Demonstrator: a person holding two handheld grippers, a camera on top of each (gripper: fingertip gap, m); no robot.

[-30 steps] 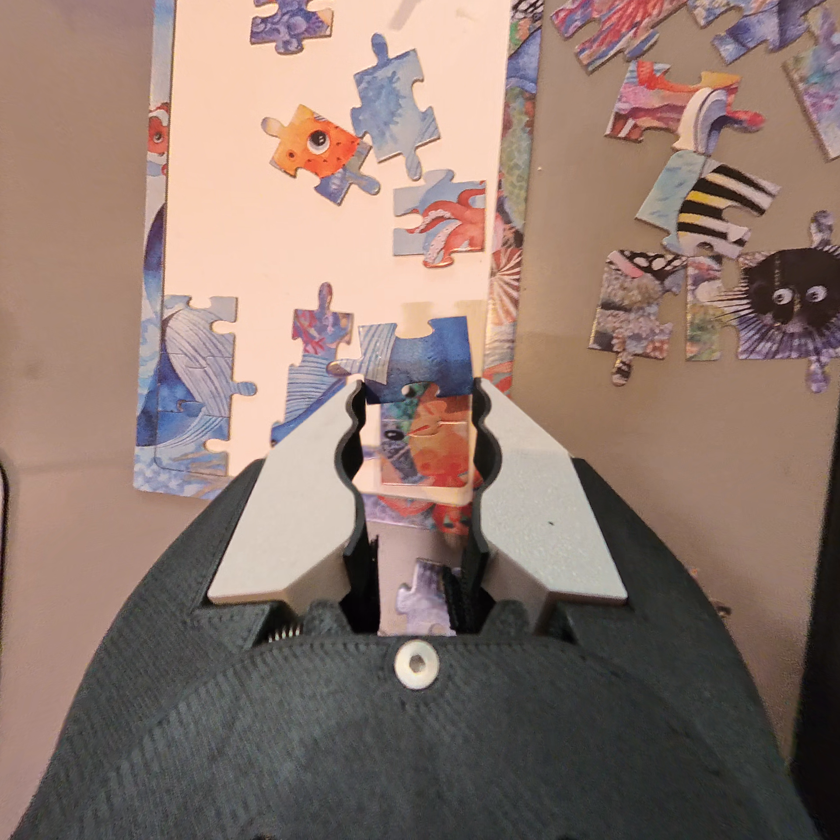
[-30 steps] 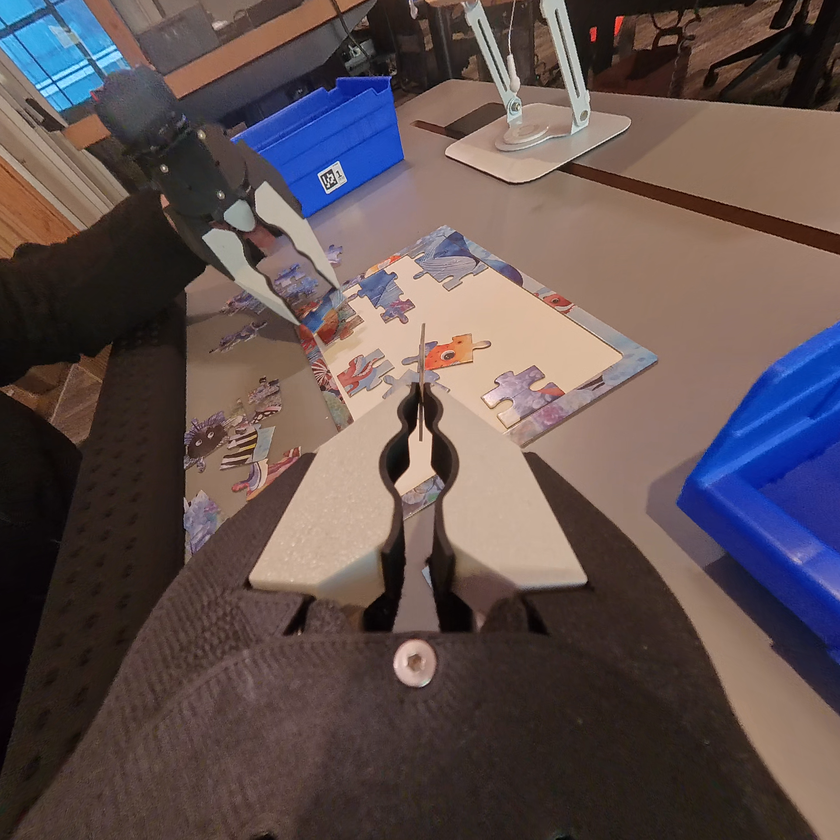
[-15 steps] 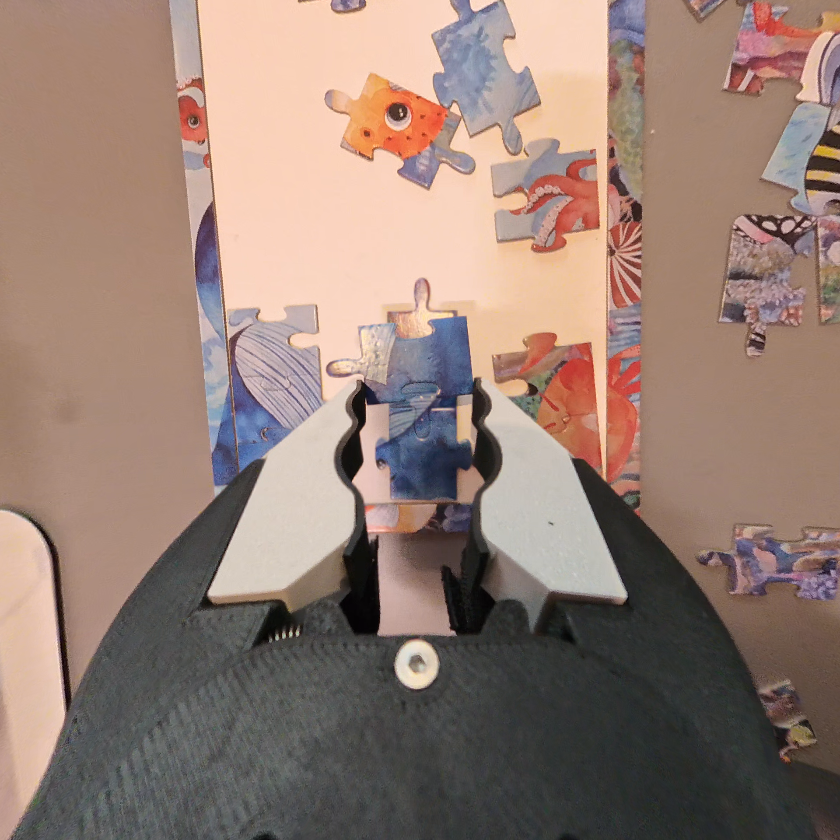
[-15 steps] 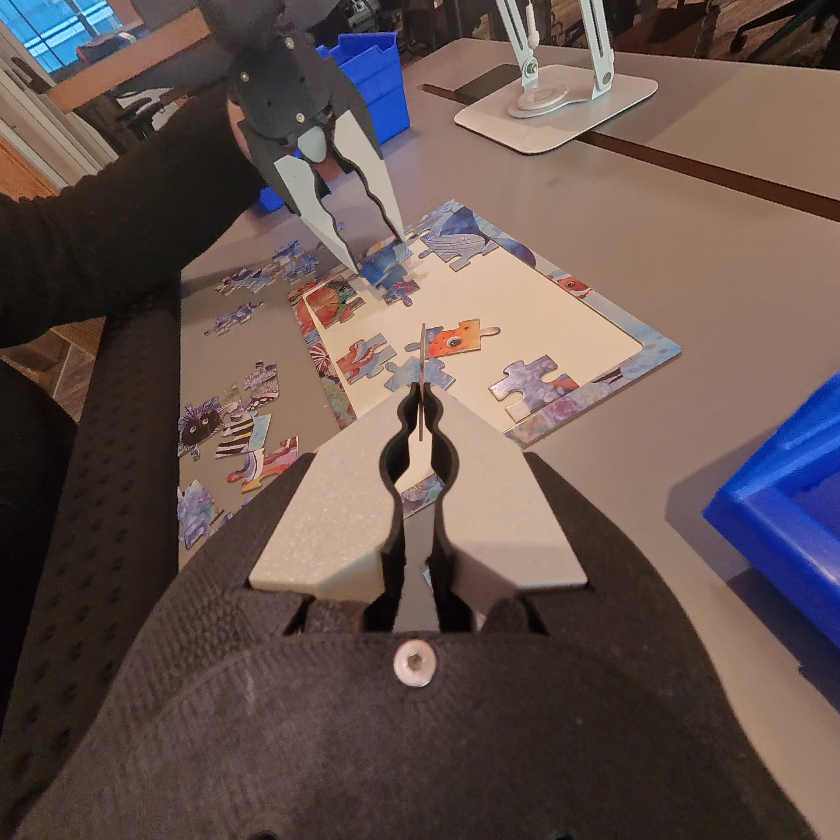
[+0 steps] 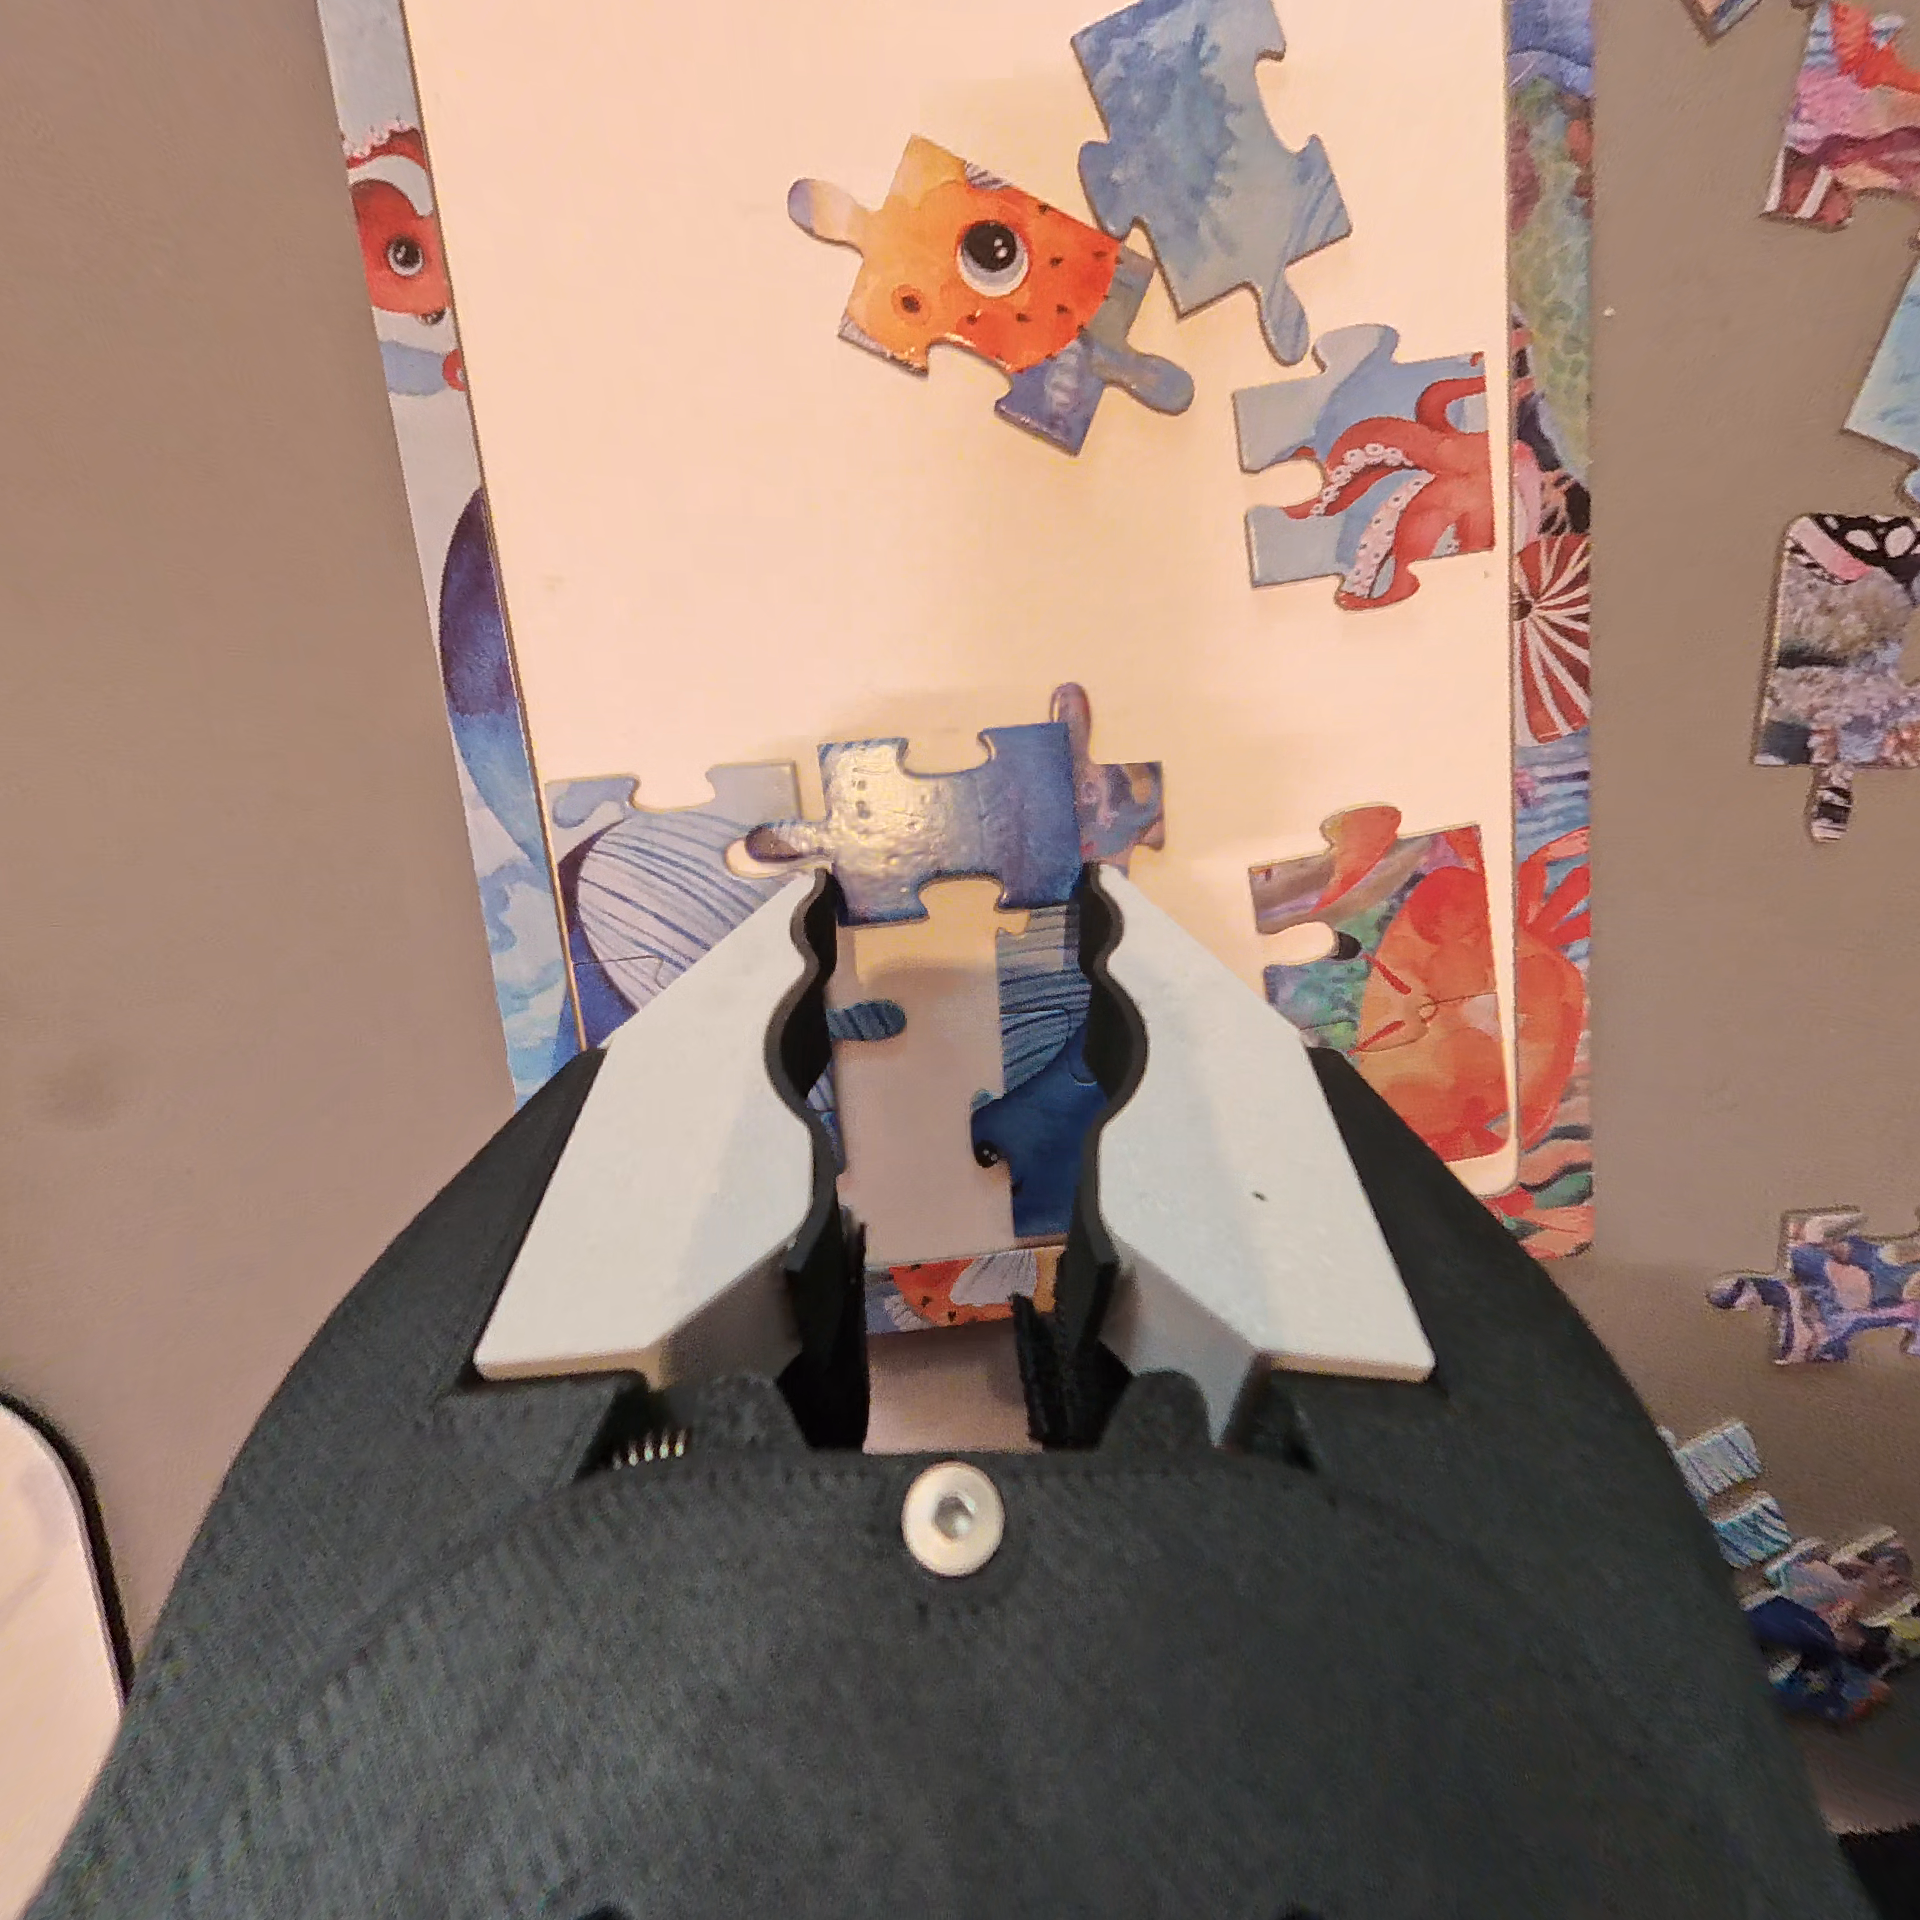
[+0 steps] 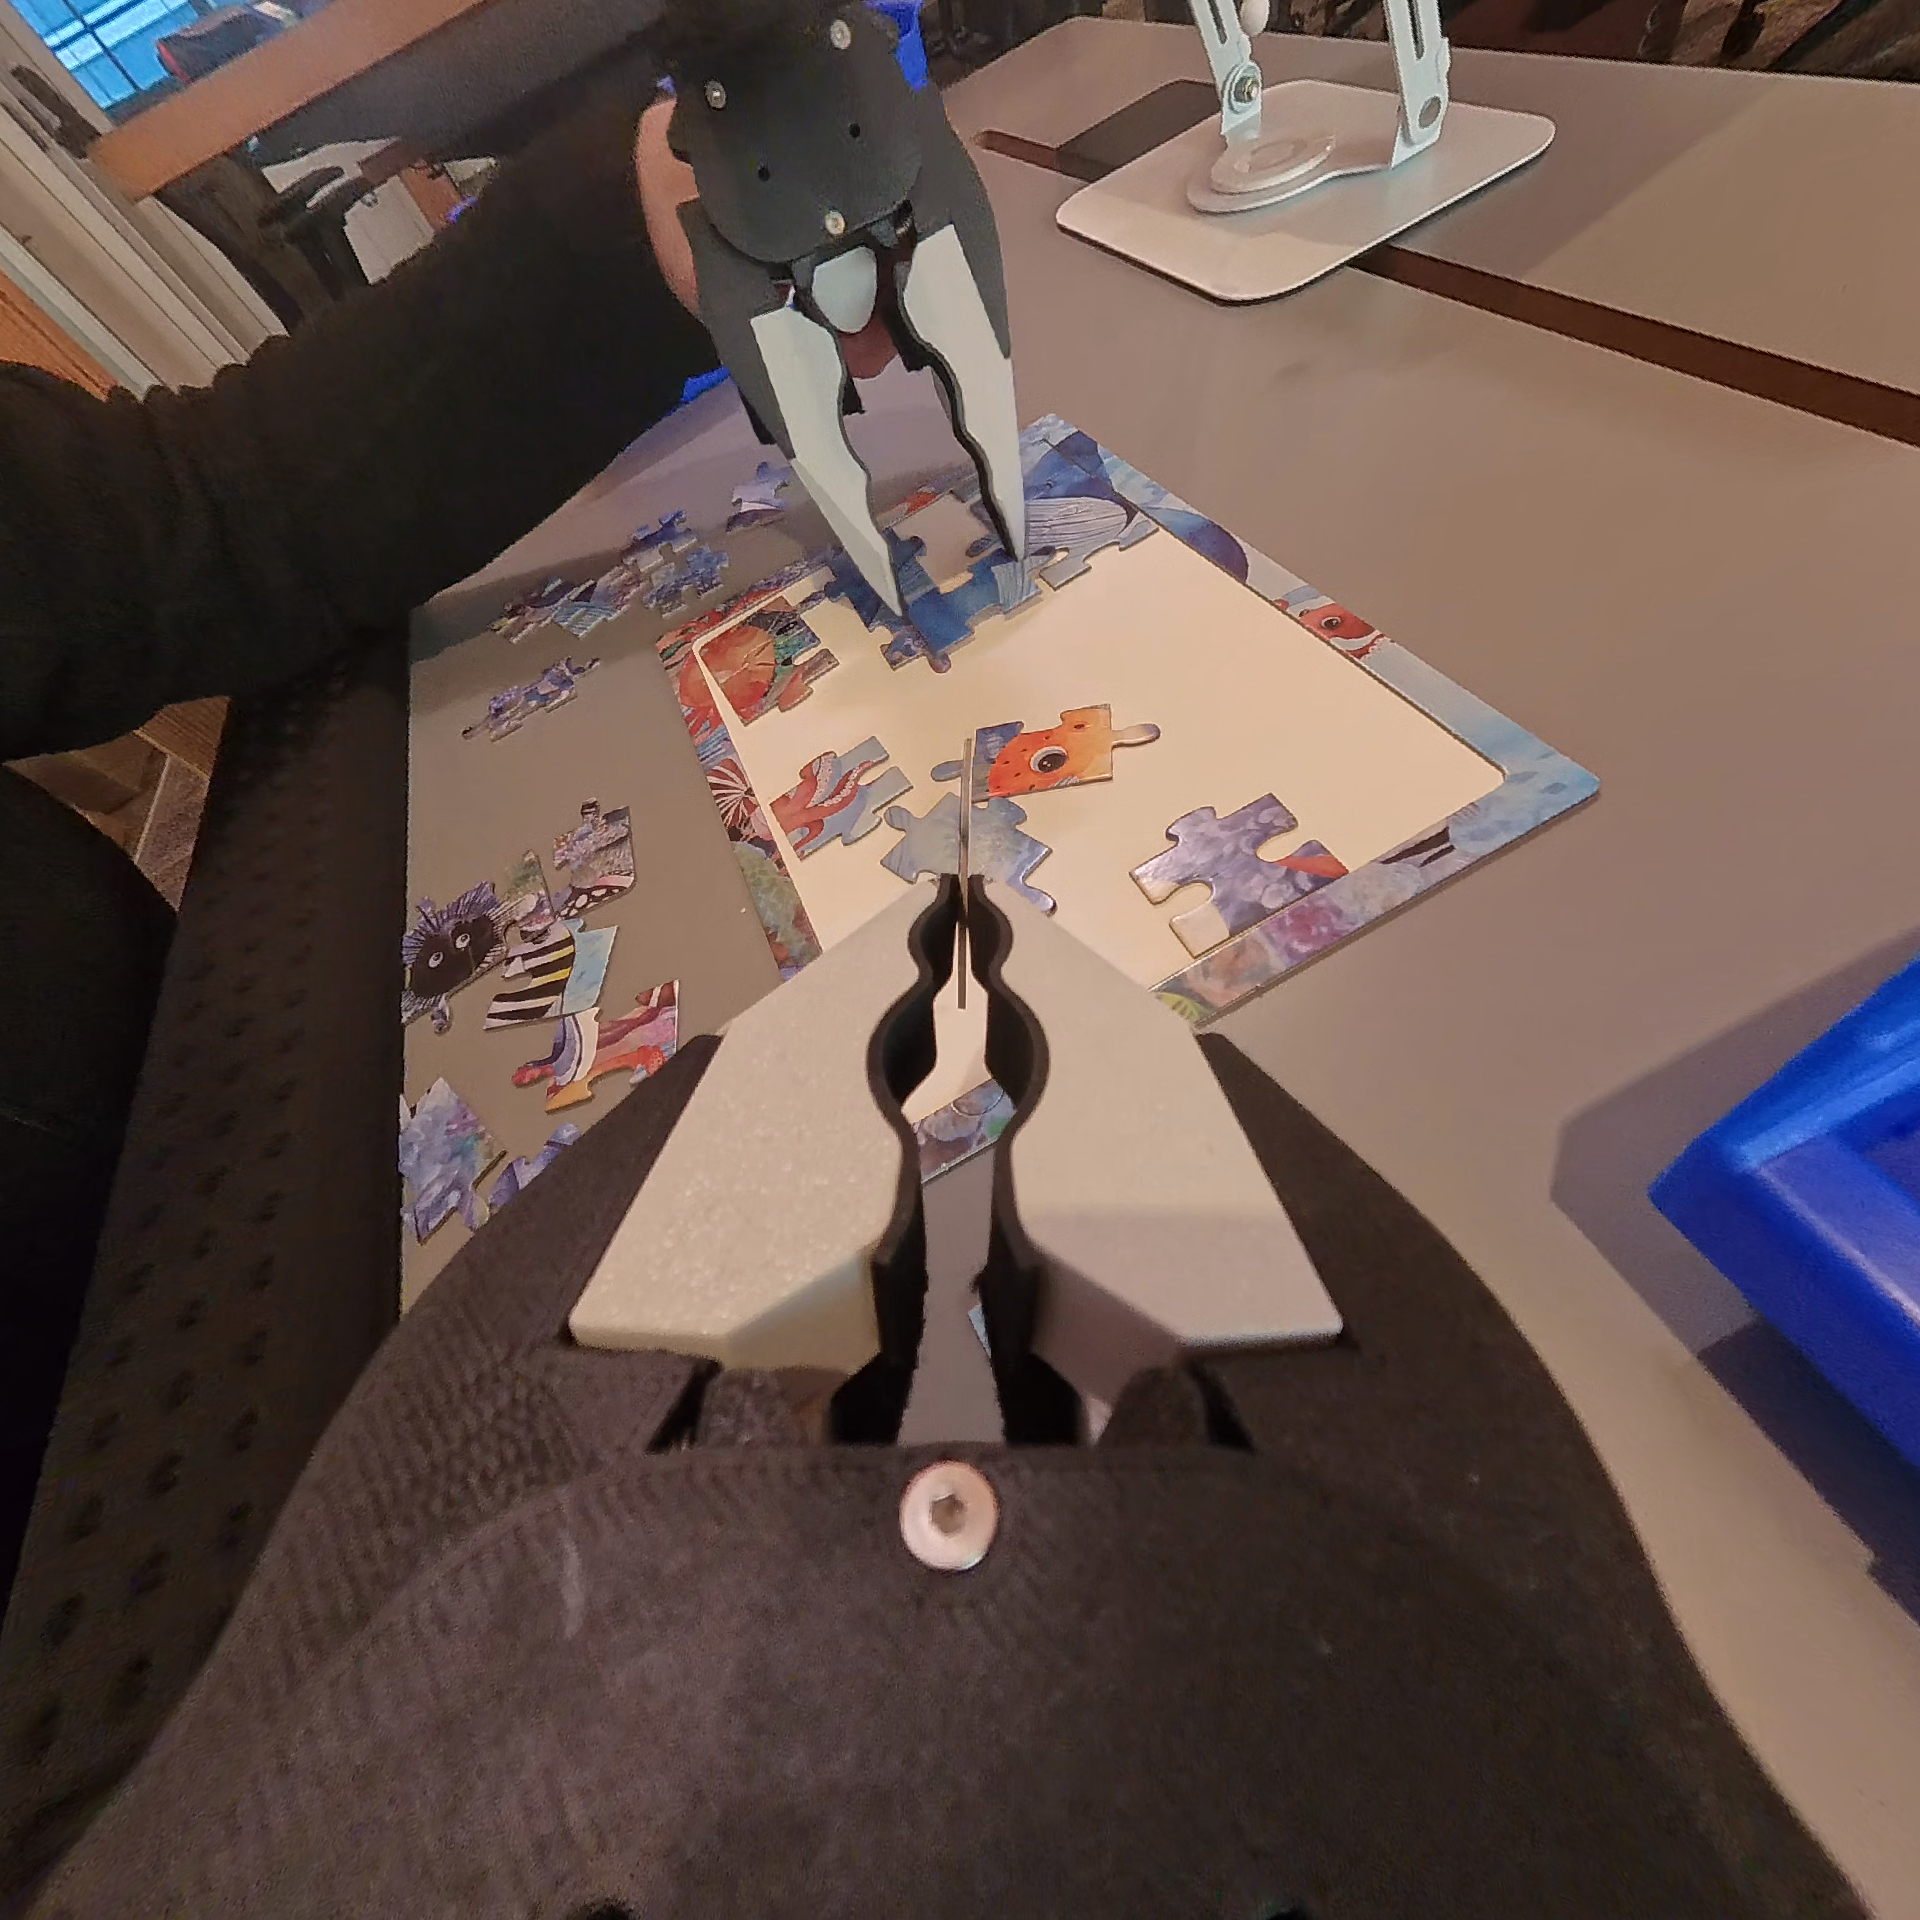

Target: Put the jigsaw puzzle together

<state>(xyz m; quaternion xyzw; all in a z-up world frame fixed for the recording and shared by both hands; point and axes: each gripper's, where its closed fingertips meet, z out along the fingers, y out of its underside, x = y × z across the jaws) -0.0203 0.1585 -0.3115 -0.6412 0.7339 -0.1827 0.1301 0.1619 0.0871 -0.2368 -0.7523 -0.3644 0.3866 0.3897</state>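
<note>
Gripping a blue whale piece [image 5: 940, 831] by its side edges, the left gripper [image 5: 954, 888] is lowering it into the puzzle tray [image 5: 665, 416], just beside the seated whale pieces [image 5: 634, 883]; keeping it flat with tabs aligned is advisable. Farther off, the right gripper [image 6: 964, 883] is pinching a thin piece [image 6: 965, 821] edge-on above the tray, appearing only in the right wrist view.

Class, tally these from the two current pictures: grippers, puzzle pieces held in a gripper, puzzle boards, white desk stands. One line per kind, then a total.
Grippers: 2 (left gripper, right gripper)
Held pieces: 2 (blue piece, edge-on piece)
Puzzle boards: 1 (puzzle board)
Desk stands: 1 (white stand)
Total: 6
</note>
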